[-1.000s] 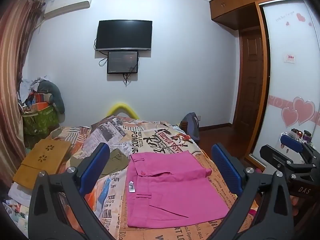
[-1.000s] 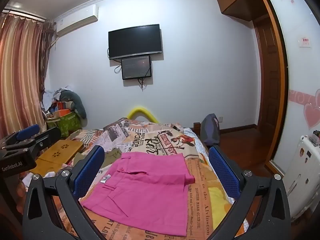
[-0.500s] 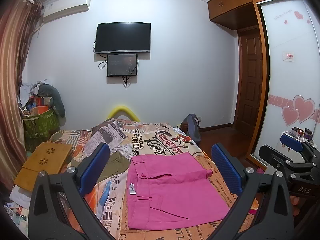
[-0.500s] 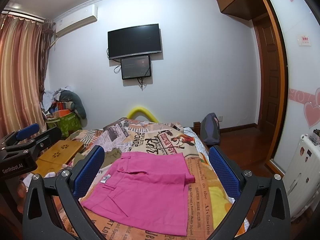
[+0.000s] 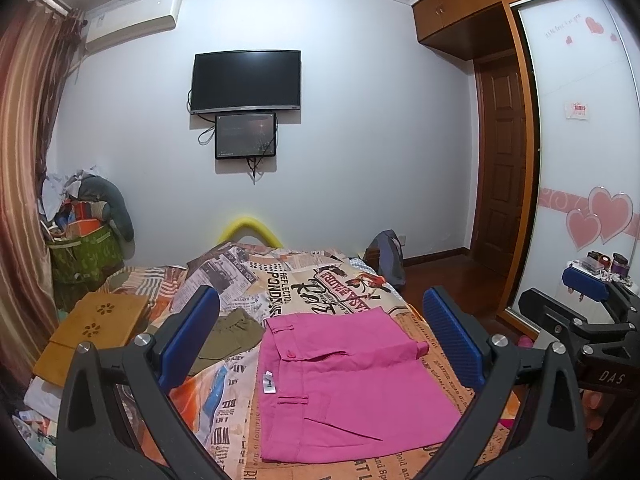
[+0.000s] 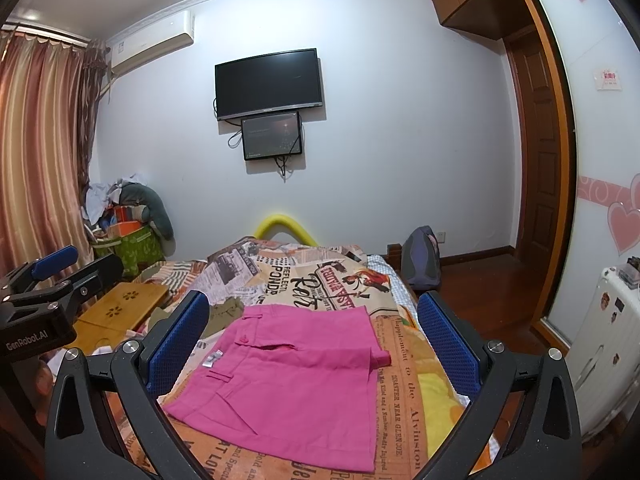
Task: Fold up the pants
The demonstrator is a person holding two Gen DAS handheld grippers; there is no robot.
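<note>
1. my left gripper (image 5: 320, 340) and right gripper (image 6: 312, 336) both gape wide, holding nothing
2. pink pants (image 5: 348, 376) lie folded, lower centre of frame, on the newsprint bedspread (image 5: 320, 280)
3. i'd pinch an edge cleanly, fold flat

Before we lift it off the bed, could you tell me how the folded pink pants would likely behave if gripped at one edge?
The pink pants are probably floppy: soft creases show. Gripped by one edge, the folded layers would likely sag open.
</note>
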